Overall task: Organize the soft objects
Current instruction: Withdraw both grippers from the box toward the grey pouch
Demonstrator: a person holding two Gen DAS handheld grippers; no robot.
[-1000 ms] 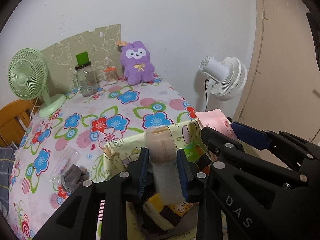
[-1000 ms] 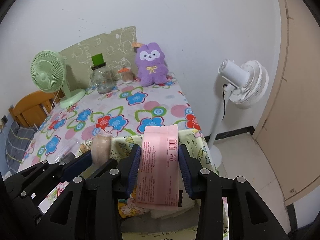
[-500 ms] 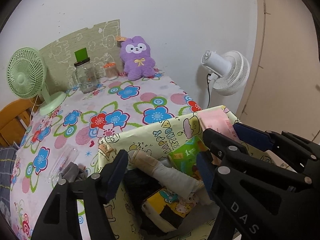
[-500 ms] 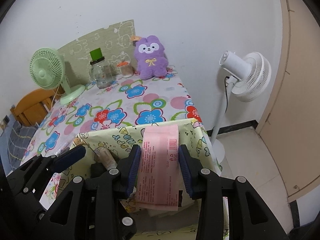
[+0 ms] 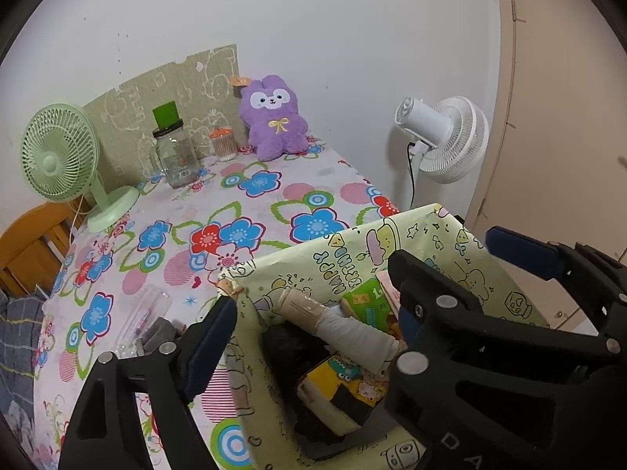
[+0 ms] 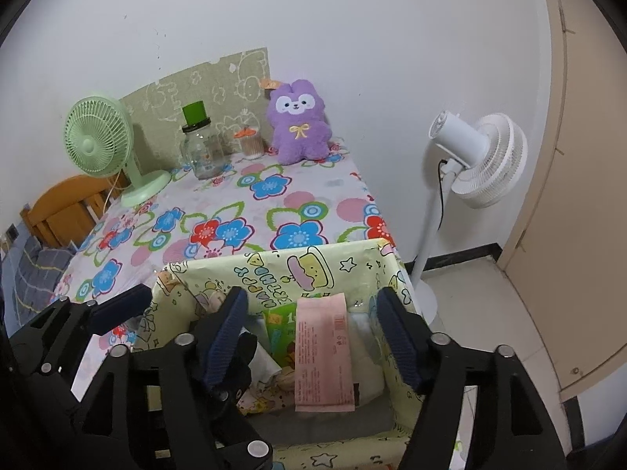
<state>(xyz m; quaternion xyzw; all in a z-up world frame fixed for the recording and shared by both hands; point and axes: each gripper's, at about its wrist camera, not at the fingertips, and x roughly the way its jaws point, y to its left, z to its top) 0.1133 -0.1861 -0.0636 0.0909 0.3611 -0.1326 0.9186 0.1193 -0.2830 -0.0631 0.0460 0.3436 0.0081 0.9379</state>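
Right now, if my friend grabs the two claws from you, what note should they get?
Left claw: open, jaws just spread, nothing gripped; the beige-grey roll lies in the yellow cartoon box.
Right claw: open, jaws just spread; the pink pack stands between them, ungripped, in the box.
Done: both items are dropped in.
Left: the purple plush sits on the table by the wall, perhaps next.

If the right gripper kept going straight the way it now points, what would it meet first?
Probably the pink packet, standing free between the open right gripper in the yellow storage box; depth is hard to judge.
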